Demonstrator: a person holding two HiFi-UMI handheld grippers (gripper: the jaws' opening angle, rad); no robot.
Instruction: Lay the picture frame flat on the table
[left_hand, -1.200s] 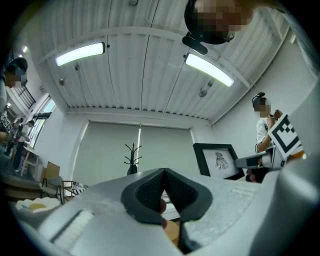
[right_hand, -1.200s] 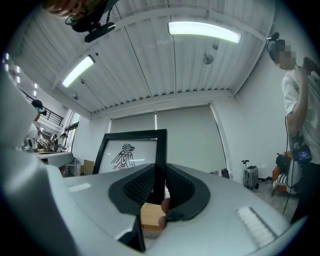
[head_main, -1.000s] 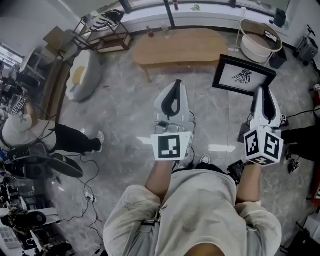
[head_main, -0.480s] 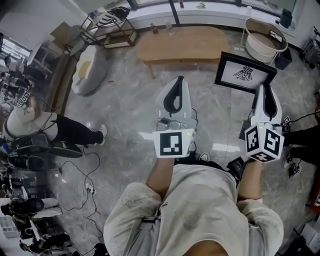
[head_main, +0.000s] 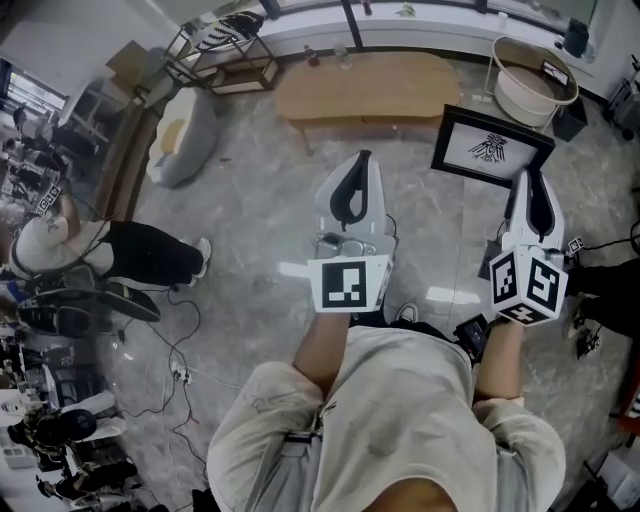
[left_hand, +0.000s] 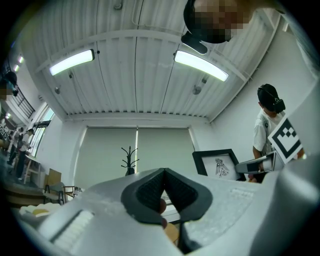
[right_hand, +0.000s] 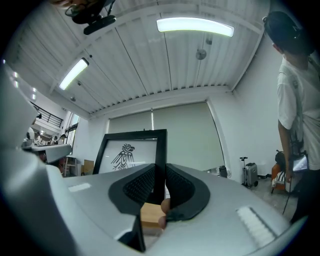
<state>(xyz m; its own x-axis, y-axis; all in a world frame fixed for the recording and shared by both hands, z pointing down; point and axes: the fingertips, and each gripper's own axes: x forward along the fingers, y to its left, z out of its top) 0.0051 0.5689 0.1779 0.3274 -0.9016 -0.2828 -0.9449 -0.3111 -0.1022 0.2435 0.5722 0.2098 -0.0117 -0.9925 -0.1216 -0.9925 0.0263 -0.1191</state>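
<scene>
In the right gripper (head_main: 528, 182), edge-pinched: picture frame (head_main: 488, 146), mid-air. The table (head_main: 330, 95) sits well ahead, laying flat TBD. Empty left gripper (head_main: 352, 175) pressed together.

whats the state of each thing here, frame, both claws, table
picture frame, upright in the air, gripped by one side edge
right claw, shut on the picture frame
left claw, shut, nothing in it
wooden table, frame not yet laid on it
</scene>
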